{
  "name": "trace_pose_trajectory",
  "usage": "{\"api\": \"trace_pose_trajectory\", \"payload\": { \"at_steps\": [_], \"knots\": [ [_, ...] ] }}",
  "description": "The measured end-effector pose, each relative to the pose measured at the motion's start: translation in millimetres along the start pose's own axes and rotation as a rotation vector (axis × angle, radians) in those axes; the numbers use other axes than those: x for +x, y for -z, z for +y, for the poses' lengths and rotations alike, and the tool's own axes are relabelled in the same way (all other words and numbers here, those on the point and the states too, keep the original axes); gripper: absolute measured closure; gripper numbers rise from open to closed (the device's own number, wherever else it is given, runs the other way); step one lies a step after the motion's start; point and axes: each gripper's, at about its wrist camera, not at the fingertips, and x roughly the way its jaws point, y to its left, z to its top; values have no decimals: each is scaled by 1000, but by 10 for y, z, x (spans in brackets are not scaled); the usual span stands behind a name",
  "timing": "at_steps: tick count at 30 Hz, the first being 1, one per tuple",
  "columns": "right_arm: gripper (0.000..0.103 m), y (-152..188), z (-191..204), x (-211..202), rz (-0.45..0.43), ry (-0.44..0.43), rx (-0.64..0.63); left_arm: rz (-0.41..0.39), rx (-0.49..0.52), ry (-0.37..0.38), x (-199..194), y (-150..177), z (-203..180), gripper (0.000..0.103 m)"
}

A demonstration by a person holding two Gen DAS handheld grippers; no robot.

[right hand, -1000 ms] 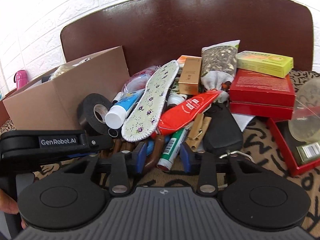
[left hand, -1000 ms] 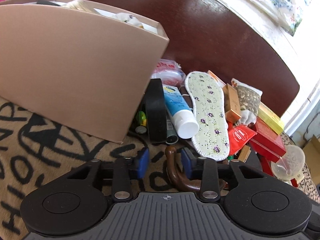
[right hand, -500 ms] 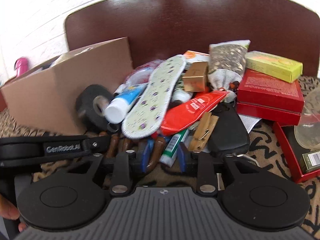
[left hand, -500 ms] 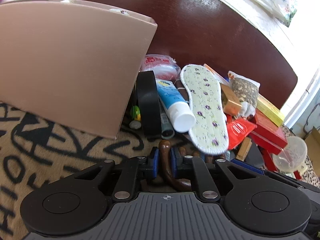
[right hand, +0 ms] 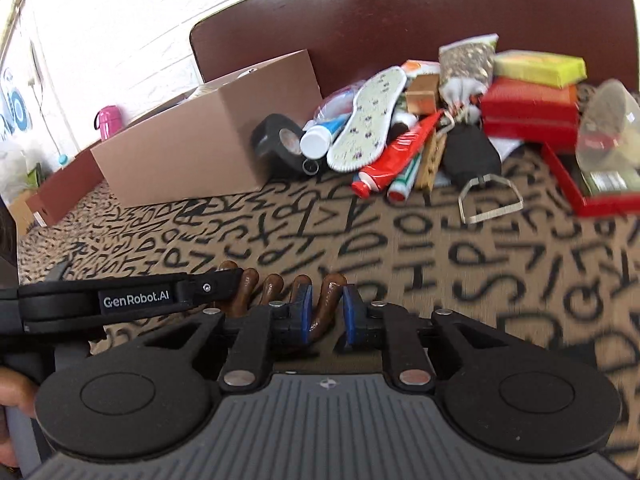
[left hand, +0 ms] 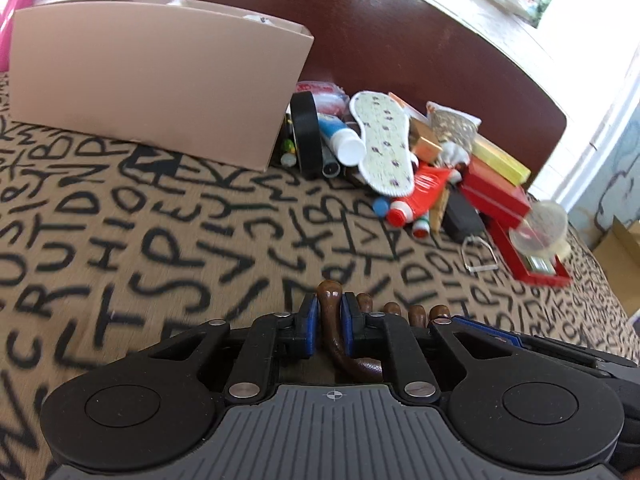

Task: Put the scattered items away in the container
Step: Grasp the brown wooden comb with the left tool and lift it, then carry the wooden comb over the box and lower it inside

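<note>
Item in hand: brown pronged piece (left hand: 330, 300), glossy, with a row of rounded prongs. I have it at 6 o'clock in both wrist views, close to the cameras and well apart from the pile.
Left gripper (left hand: 329, 314): pinching the leftmost prong. My jaws closed in and have just eased a shade wider; both blue pads (left hand: 310, 326) press the prong's sides.
Right gripper (right hand: 326, 306): pinching the rightmost prong. My jaws have just been closing with the prong between them; the left pad lies against it and the right pad looks to touch.
Container: cardboard box (left hand: 160, 80), open-topped, at 11 o'clock in my left view and 10 o'clock in my right. Something pale shows above its rim; I cannot tell what.
Surface: tan cover (left hand: 160, 220) printed with black letters, blurred near the cameras.
Pile: at 1 o'clock in my left view, just beside the box's right end.
Pile contents: black tape roll (left hand: 306, 132) on edge next to the box; white-capped tube (left hand: 340, 140); flowered insole (left hand: 384, 144) lying across the heap; red tube (left hand: 424, 188); black pouch (left hand: 460, 216) with a wire clip; stacked red boxes (left hand: 496, 192) under a yellow box (left hand: 500, 160); clear cup (left hand: 540, 224) at the far right.
Backdrop: dark brown headboard (left hand: 400, 40) behind box and pile.
Operator's hand (right hand: 12, 392): at 8 o'clock in my right view, on the left gripper's handle.
</note>
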Motion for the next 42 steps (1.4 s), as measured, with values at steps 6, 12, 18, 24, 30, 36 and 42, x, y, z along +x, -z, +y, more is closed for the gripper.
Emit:
{"api": "trace_pose_trajectory", "payload": {
  "at_steps": [6, 12, 18, 24, 30, 36, 42],
  "knots": [
    [82, 5, 32, -10, 12, 25, 40, 10, 1, -6, -50, 15, 15, 74],
    [75, 10, 80, 19, 31, 79, 49, 15, 14, -15, -61, 19, 24, 75],
    [81, 13, 189, 57, 28, 123, 38, 6, 10, -20, -65, 36, 36, 75],
    [81, 21, 190, 122, 10, 140, 75, -7, 6, -26, -75, 48, 28, 75],
    [86, 19, 224, 145, -4, 145, 66, -25, -14, -3, -114, 69, 70, 77],
    [87, 56, 252, 14, -27, 133, 78, -38, -19, 8, -209, 130, 49, 78],
    [87, -45, 342, -27, -55, 111, 39, -72, -54, 16, -304, 50, 97, 79]
  ]
}}
